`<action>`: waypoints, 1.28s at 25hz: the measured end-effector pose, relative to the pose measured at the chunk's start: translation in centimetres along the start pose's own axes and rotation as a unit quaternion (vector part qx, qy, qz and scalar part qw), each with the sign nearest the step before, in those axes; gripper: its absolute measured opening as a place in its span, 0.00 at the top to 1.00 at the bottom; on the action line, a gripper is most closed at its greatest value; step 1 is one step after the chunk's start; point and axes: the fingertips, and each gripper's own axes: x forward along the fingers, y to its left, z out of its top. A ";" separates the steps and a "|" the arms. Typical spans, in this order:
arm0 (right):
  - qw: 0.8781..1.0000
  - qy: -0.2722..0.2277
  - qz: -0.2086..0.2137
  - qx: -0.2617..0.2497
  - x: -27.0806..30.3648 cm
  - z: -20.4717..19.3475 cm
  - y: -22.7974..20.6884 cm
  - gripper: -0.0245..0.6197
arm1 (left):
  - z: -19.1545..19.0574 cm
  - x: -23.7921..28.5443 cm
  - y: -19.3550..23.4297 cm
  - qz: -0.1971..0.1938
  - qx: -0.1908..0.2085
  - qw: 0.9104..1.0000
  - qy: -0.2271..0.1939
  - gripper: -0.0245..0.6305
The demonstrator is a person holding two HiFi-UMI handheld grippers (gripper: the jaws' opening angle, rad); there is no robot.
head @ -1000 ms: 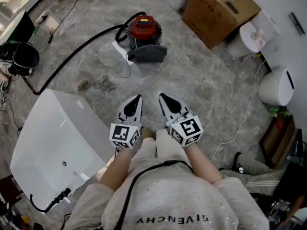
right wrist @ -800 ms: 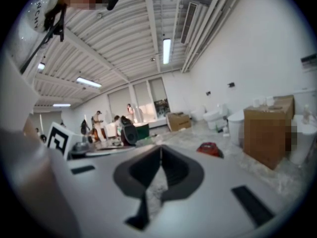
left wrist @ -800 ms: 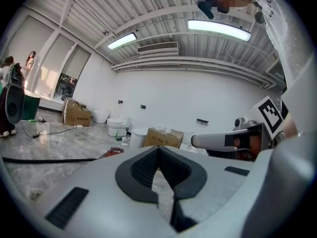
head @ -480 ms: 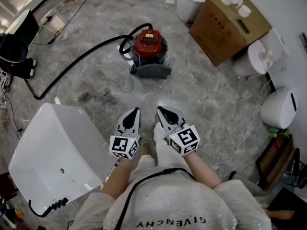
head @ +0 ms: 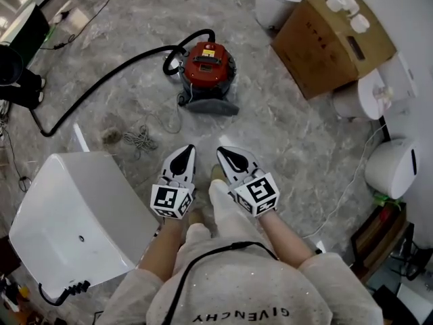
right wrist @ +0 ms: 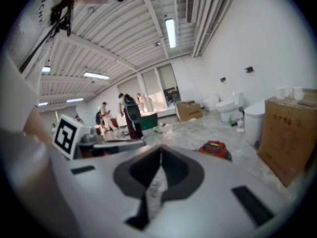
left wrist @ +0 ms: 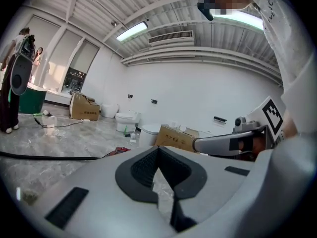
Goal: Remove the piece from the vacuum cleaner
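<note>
Vacuum cleaner (left wrist: 117, 150) mostly behind left gripper (left wrist: 158, 152)

Both tongs (head: 183, 156) (head: 229, 156) closed, empty

The red vacuum cleaner (head: 206, 63) stands upright, a grey piece (head: 211, 104) on its near side. It is well ahead of the left gripper (head: 189, 149) and right gripper (head: 223, 151).

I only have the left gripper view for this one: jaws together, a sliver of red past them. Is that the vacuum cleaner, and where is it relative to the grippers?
Observer: Yes. In the head view the red vacuum cleaner stands on the floor ahead of the left gripper and right gripper, apart from both.
Operator: Is the right one holding anything?
Observer: No. In its own view the jaws are together with nothing between them.
Operator: Anything beside the person?
Observer: A white tub lies on the floor at their left.
</note>
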 end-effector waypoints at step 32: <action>0.994 0.094 0.035 -0.037 13.6 -14.3 -12.7 0.94 | -14.2 15.8 6.2 -0.052 0.021 0.997 0.062 0.93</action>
